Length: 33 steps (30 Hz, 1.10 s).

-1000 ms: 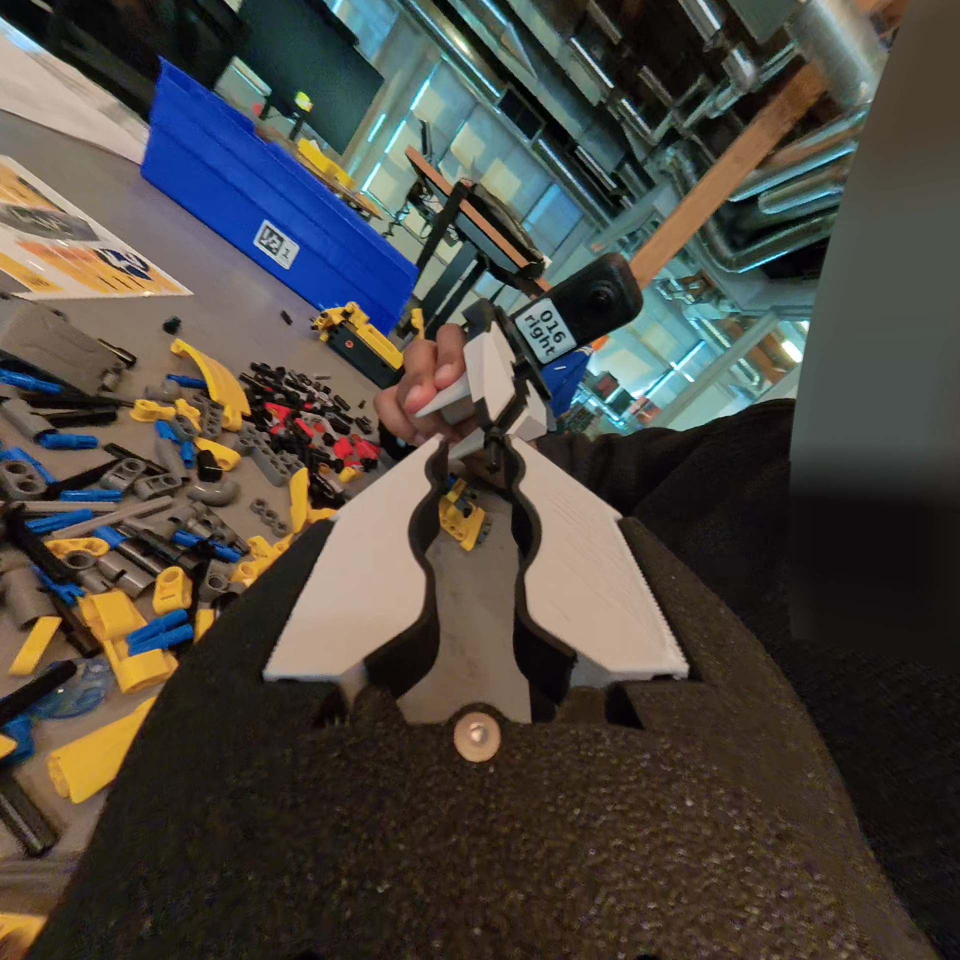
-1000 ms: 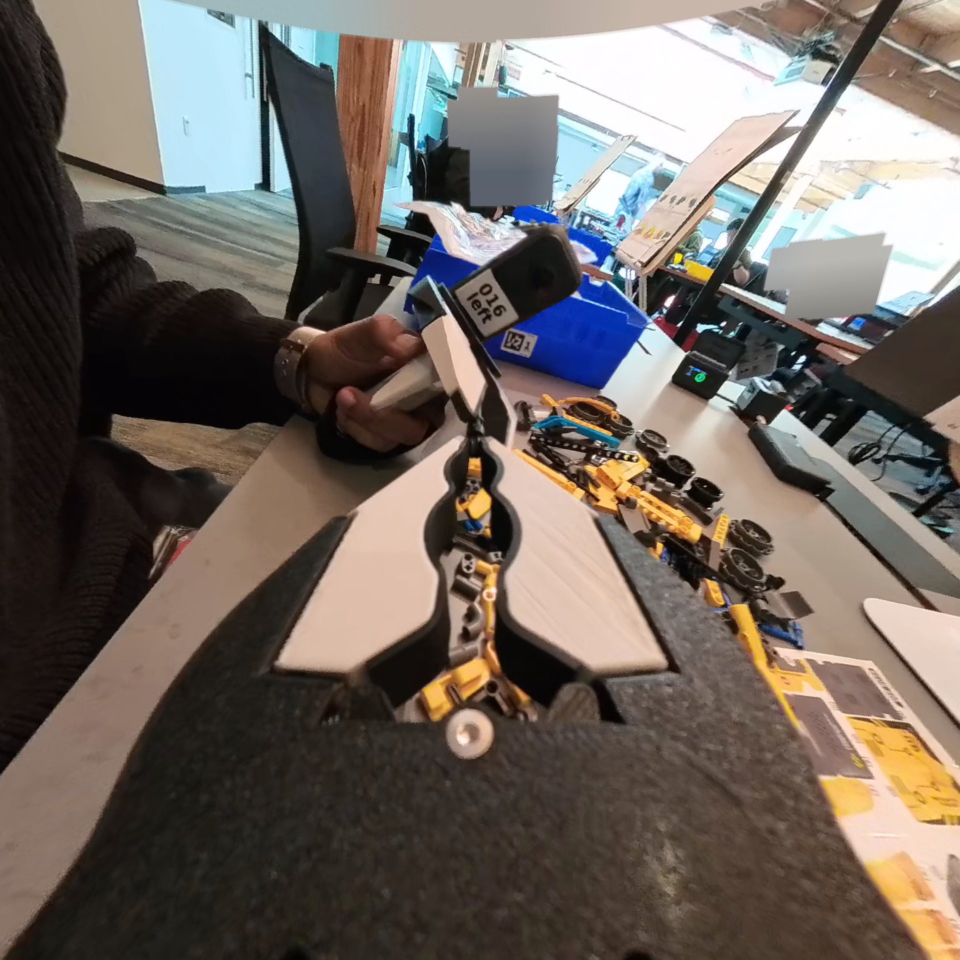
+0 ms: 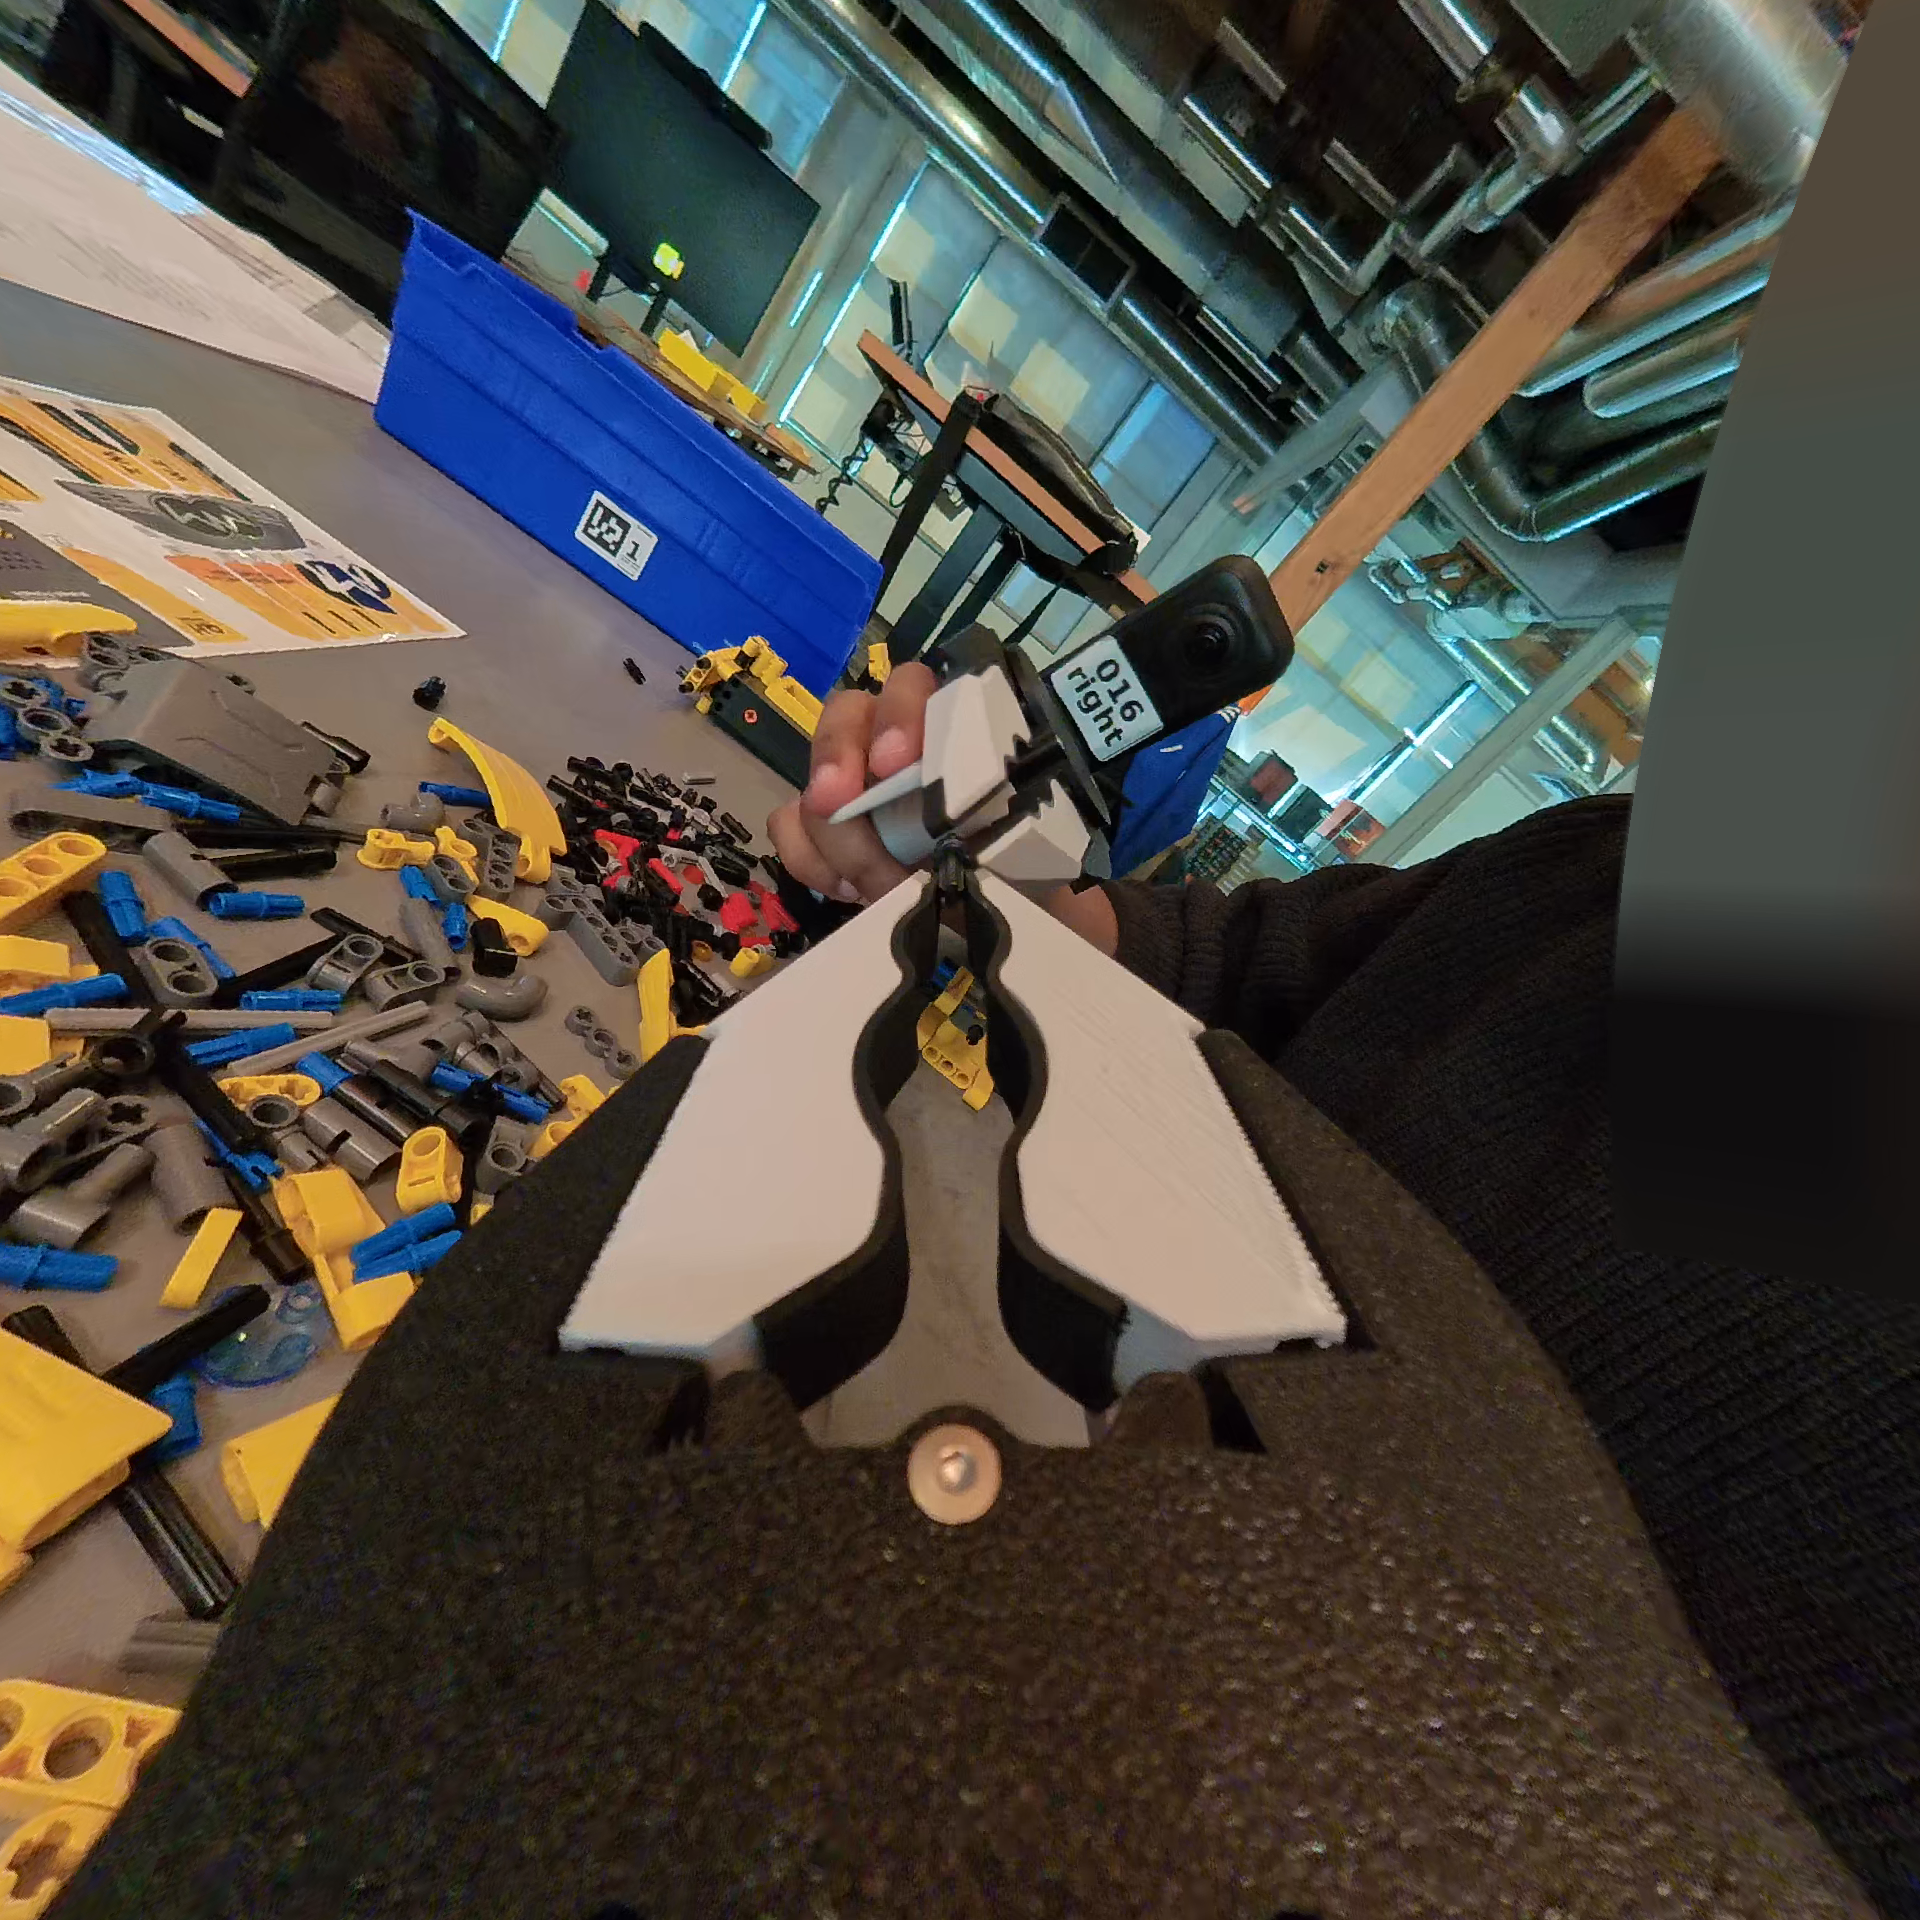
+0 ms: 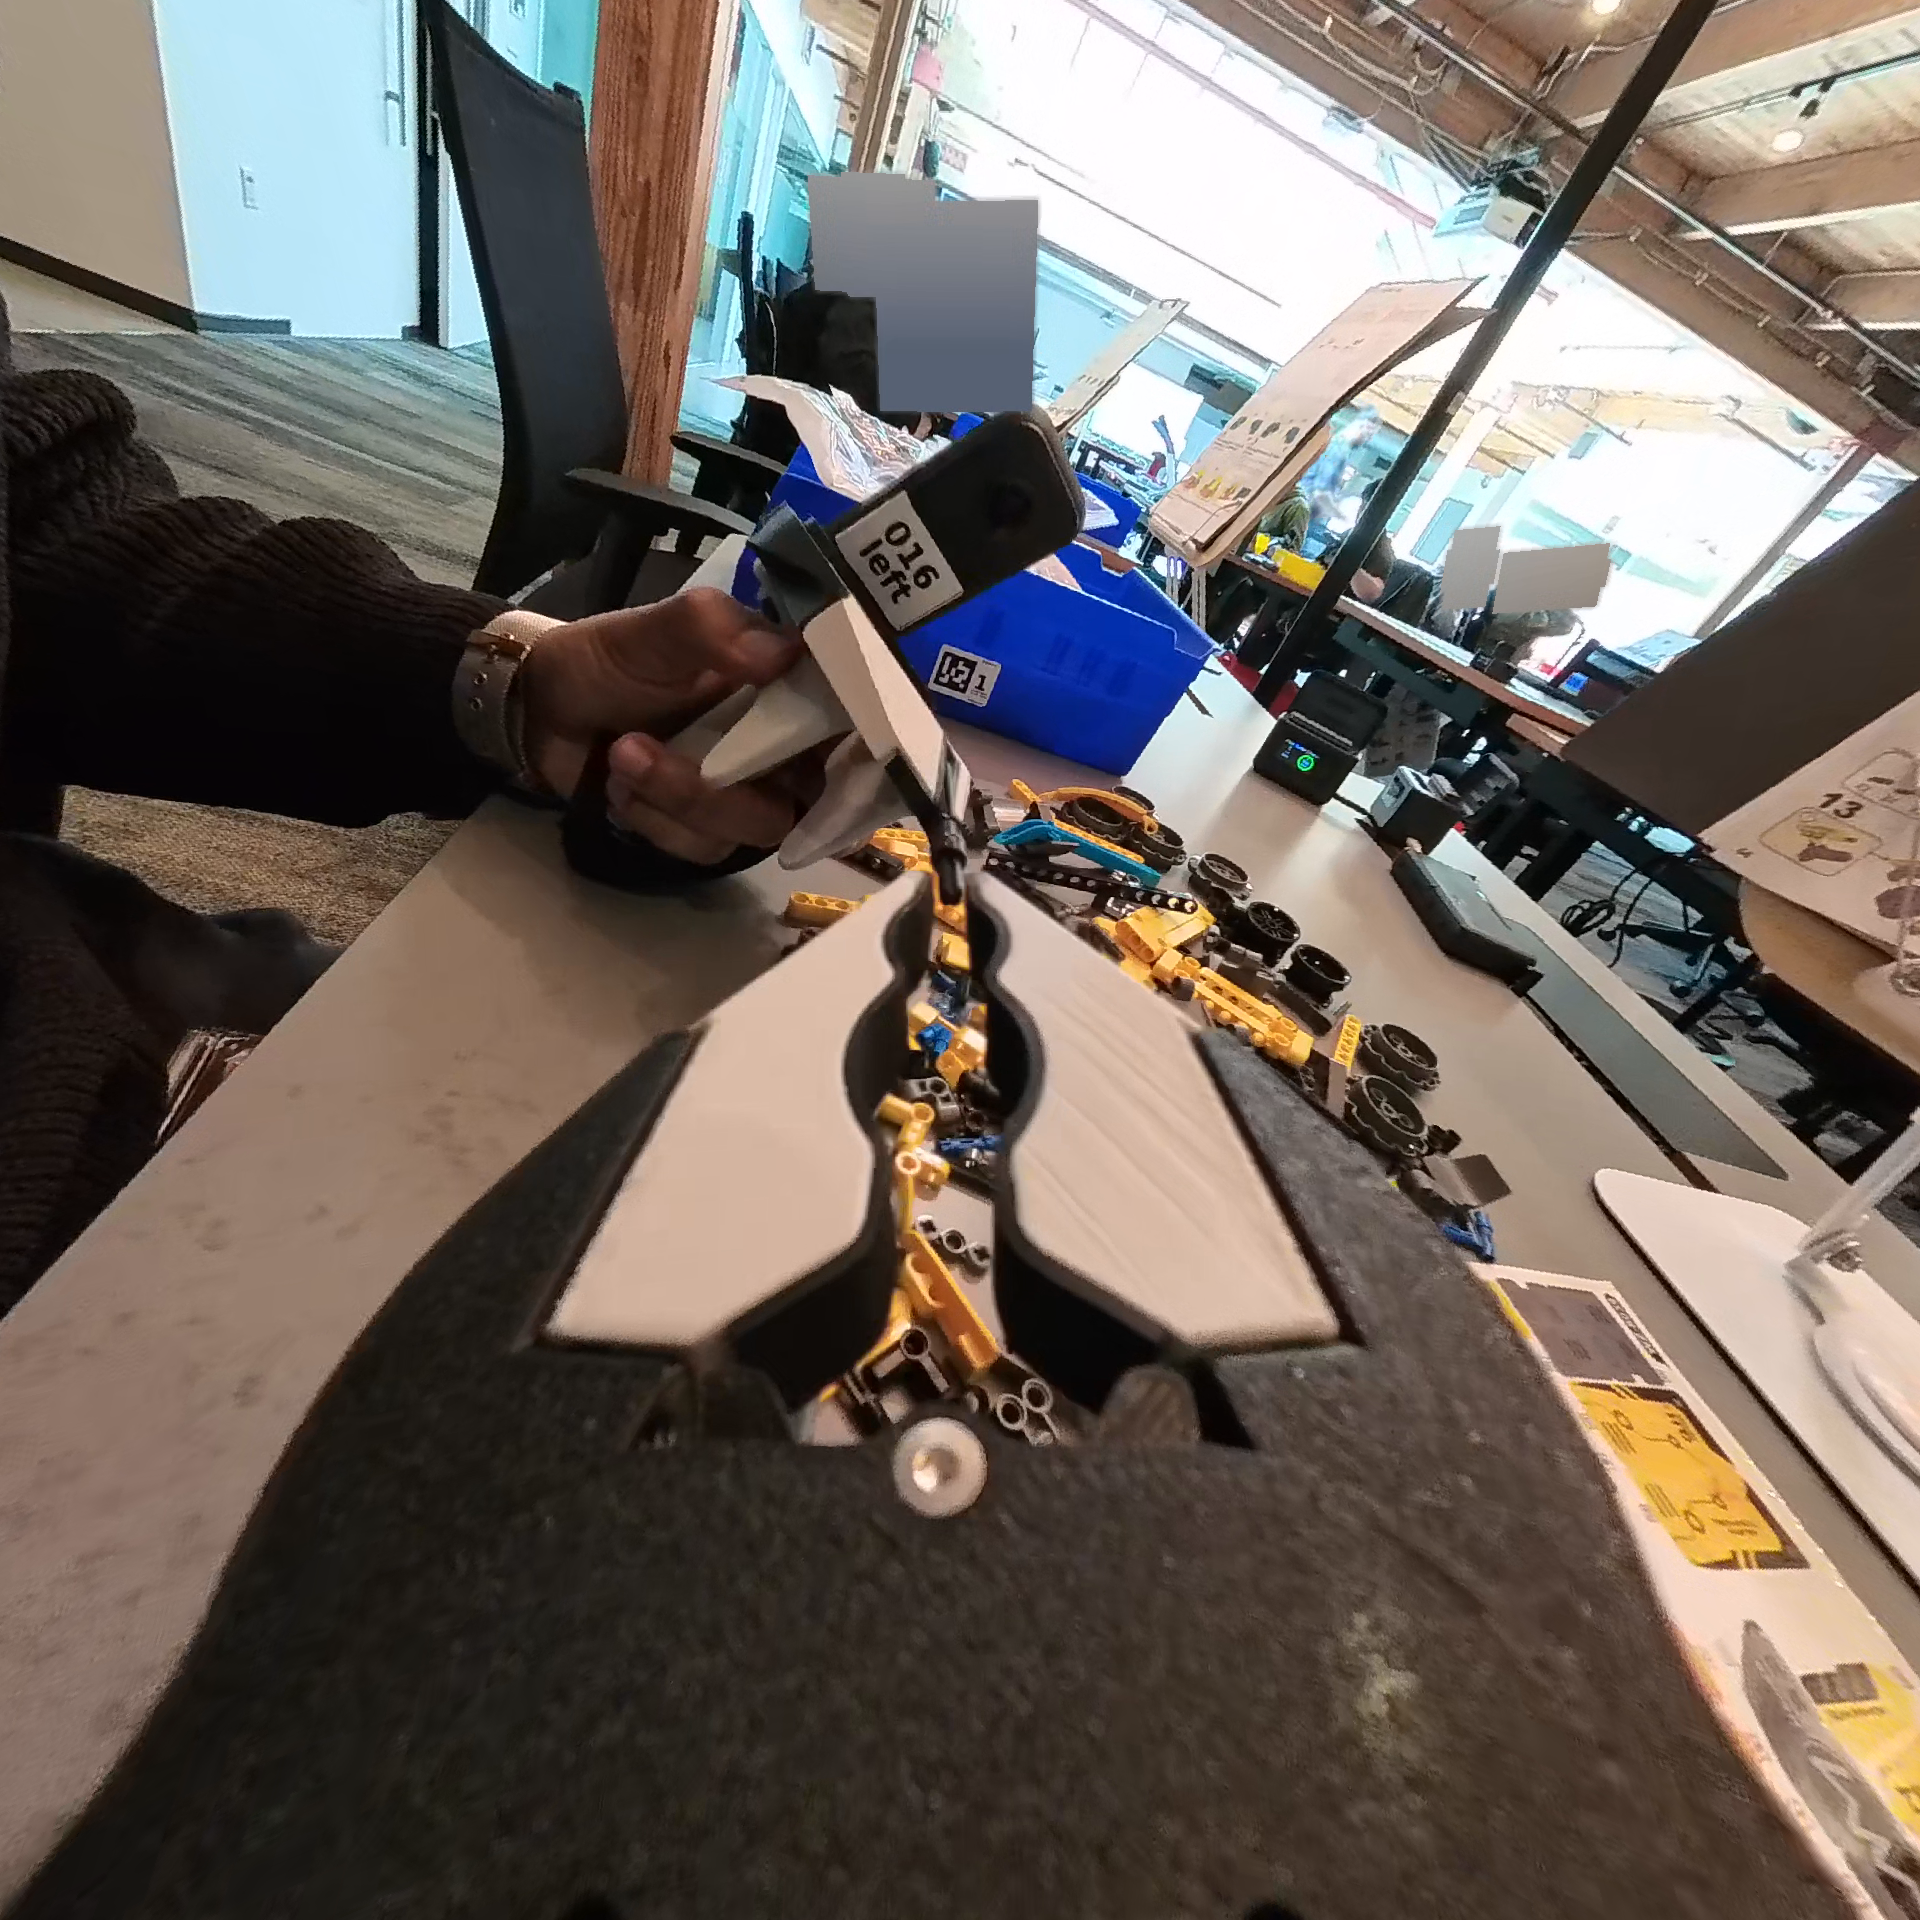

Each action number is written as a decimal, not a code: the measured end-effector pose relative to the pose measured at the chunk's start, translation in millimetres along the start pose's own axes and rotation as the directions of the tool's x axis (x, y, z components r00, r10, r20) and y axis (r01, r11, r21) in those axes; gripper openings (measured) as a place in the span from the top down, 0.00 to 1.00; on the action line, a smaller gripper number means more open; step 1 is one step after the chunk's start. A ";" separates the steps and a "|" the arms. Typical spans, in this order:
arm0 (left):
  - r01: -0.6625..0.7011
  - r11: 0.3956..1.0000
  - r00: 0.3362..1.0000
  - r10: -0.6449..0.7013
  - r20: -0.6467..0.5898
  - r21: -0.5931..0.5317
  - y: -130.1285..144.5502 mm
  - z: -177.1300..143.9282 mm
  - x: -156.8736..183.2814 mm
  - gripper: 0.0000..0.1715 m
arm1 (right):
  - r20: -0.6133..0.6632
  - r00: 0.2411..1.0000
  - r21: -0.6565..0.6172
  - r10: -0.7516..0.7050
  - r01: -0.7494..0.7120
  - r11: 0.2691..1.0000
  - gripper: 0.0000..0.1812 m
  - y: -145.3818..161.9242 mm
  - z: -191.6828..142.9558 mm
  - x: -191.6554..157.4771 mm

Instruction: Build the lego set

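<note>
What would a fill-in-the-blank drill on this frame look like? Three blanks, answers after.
1. The bin with a square marker on its side is ___.
2. The left claw and the right claw meet tip to tip on a small ___ pin.
3. The curved panel lying among the loose parts on the table is ___.

Missing words: blue; black; yellow.

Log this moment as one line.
left claw shut on black pin | right claw shut on black pin | tips meeting above yellow parts on grey table
</note>
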<state>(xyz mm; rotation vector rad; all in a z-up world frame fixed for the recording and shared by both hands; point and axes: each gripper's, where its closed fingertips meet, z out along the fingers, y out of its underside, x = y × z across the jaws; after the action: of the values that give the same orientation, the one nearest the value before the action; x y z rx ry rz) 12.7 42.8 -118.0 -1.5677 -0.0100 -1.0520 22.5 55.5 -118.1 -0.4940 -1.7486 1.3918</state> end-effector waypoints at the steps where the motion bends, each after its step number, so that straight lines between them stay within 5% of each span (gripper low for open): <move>1: -0.003 1.000 1.000 0.003 0.000 0.001 -0.1 0.1 0.2 0.98 | 0.000 1.000 0.003 -0.004 0.004 1.000 0.98 -0.6 -0.3 -0.1; 13: -0.048 0.999 0.998 0.047 0.030 0.010 -2.3 -1.1 -0.1 0.98 | -0.003 1.000 0.011 0.007 -0.007 1.000 0.98 -1.9 -1.0 1.2; 19: -0.180 0.983 0.965 0.170 0.198 0.034 -12.1 -8.4 -12.9 0.98 | -0.087 0.995 0.014 0.050 -0.049 0.999 0.97 -4.0 -3.0 17.2; 25: -0.303 0.953 0.908 0.293 0.300 -0.017 -11.8 -7.3 -16.1 0.98 | -0.116 0.979 -0.128 0.168 -0.183 0.975 0.86 21.7 5.5 23.0; 29: -0.333 0.942 0.886 0.328 0.329 -0.043 -10.1 -6.0 -17.7 0.98 | -0.099 0.967 -0.113 0.237 -0.247 0.962 0.85 15.5 9.1 18.3; 33: -0.277 0.960 0.917 0.277 0.286 -0.040 -6.4 -3.9 -17.3 0.98 | -0.088 0.961 -0.162 0.261 -0.272 0.949 0.85 21.3 12.4 13.1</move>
<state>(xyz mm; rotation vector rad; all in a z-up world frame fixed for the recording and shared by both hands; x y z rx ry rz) -3.3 50.8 -123.9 -1.6537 0.0116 -0.5954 1.1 64.1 -133.9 -0.8897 -1.8073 1.3947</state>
